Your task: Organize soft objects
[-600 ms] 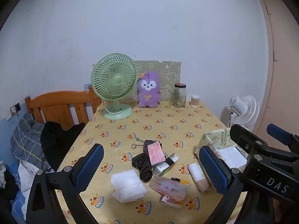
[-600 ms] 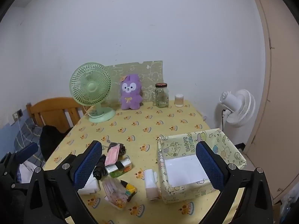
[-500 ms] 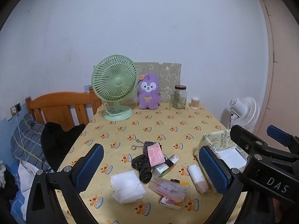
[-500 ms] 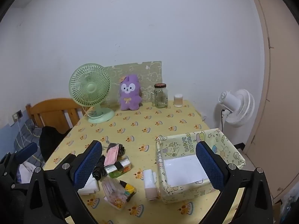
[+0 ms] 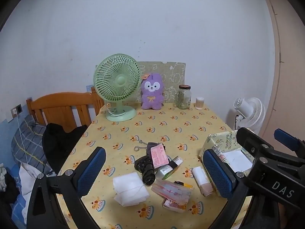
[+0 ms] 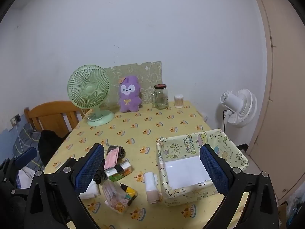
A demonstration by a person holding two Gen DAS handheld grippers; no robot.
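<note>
A pile of soft things lies on the near part of the yellow tablecloth (image 5: 171,126): a white folded cloth (image 5: 130,189), a black rolled bundle (image 5: 145,167) with a pink card (image 5: 159,156) on it, a green packet (image 5: 168,168), a clear bag of pink items (image 5: 172,190) and a white roll (image 5: 202,179). An open patterned box (image 6: 198,164) with a white floor stands at the right. A purple plush (image 6: 129,95) sits at the far edge. My left gripper (image 5: 156,171) and right gripper (image 6: 150,169) are both open and empty, above the near table edge.
A green desk fan (image 5: 117,85), a glass jar (image 5: 184,97) and a small cup of swabs (image 5: 199,103) stand along the far edge by the wall. A wooden chair (image 5: 61,110) with dark clothing stands left. A white floor fan (image 6: 238,106) stands right.
Both grippers have drawn back and up a little from the table; the objects look slightly farther. Nothing on the table has moved.
</note>
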